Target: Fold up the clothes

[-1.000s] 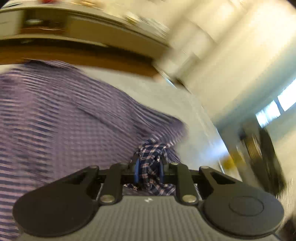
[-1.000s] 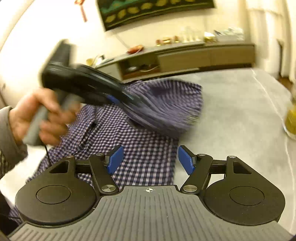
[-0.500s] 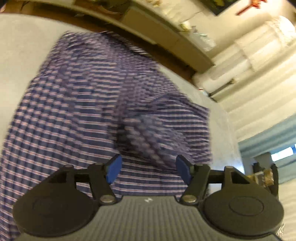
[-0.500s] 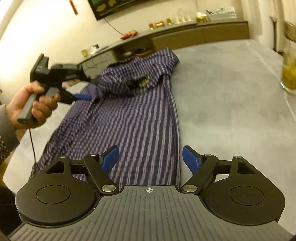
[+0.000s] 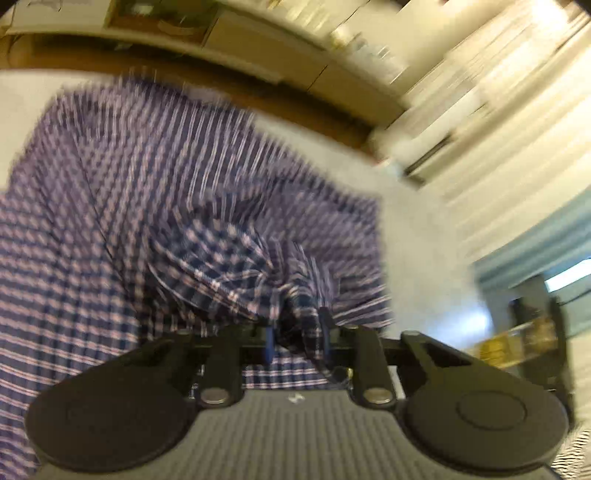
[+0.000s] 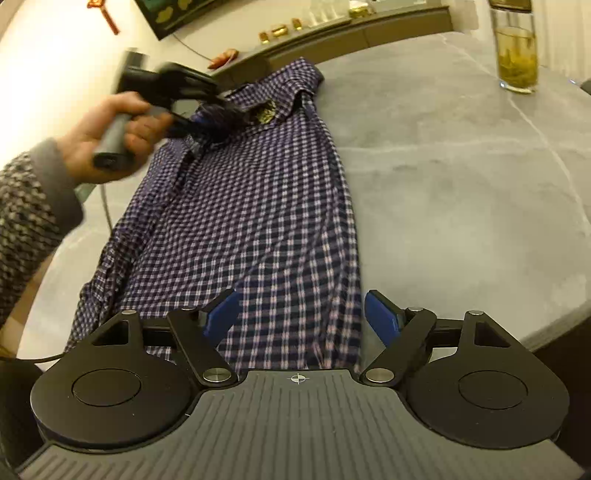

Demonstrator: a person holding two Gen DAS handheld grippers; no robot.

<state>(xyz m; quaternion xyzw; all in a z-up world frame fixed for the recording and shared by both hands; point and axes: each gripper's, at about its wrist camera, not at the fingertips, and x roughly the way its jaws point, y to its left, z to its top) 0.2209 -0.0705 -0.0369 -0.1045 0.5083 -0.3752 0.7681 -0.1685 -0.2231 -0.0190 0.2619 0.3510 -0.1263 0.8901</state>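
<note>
A purple and white checked shirt [image 6: 255, 221] lies long and mostly flat on a grey table [image 6: 461, 192]. Its collar end is far away, near the back edge of the table. Its bottom edge is close to the right gripper [image 6: 301, 317].

The left gripper [image 5: 297, 339] is up near the collar end. Its fingers are closing, and a bunched bit of the shirt sits between them. The cloth is scrunched into a little knot right at the fingertips, so it is pinched there. This picture is very blurry (the room behind is just streaks), but the pinch is still easy to see. From the right wrist view you can see a hand [image 6: 110, 136] in a grey speckled sleeve [image 6: 29, 221] holding that black gripper over the collar part of the shirt.

The right gripper has blue pads [image 6: 221, 314], and they are spread wide apart and closing a little. The shirt's bottom part lies under and between them. The pads are not squeezing the cloth, and I cannot tell if they touch it.

A tall glass [image 6: 517, 48] with yellow drink in it stands on the far right side of the table, well away from the shirt. A long low cabinet [image 6: 351, 29] stands against the wall behind the table.
</note>
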